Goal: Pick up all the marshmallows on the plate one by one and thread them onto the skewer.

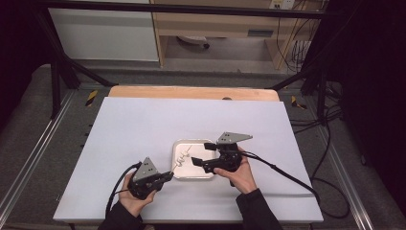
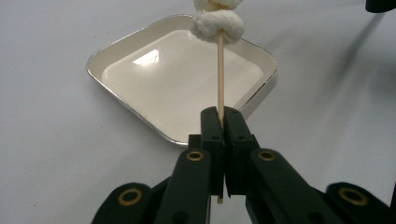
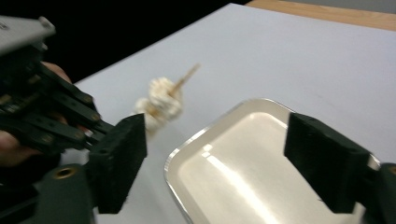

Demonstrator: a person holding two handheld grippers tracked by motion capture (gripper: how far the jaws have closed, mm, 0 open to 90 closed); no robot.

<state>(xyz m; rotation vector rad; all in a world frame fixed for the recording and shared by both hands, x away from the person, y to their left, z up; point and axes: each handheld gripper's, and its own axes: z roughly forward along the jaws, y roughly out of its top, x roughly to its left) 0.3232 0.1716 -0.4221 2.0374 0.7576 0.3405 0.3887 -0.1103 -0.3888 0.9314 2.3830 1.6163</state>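
A thin wooden skewer carries knotted white pieces near its far end. My left gripper is shut on the skewer's bare end and holds it out over a square white tray with a silver rim. In the high view the left gripper sits at the tray's near left corner, and the skewer slants up over the tray. My right gripper hovers over the tray's right side, open, with nothing between its pads. The right gripper view has its jaws wide apart, with the white pieces beyond the left one.
The tray rests near the front middle of a white tabletop with a wooden strip along its far edge. Black cables trail from both grippers toward the person. A dark metal frame stands around the table.
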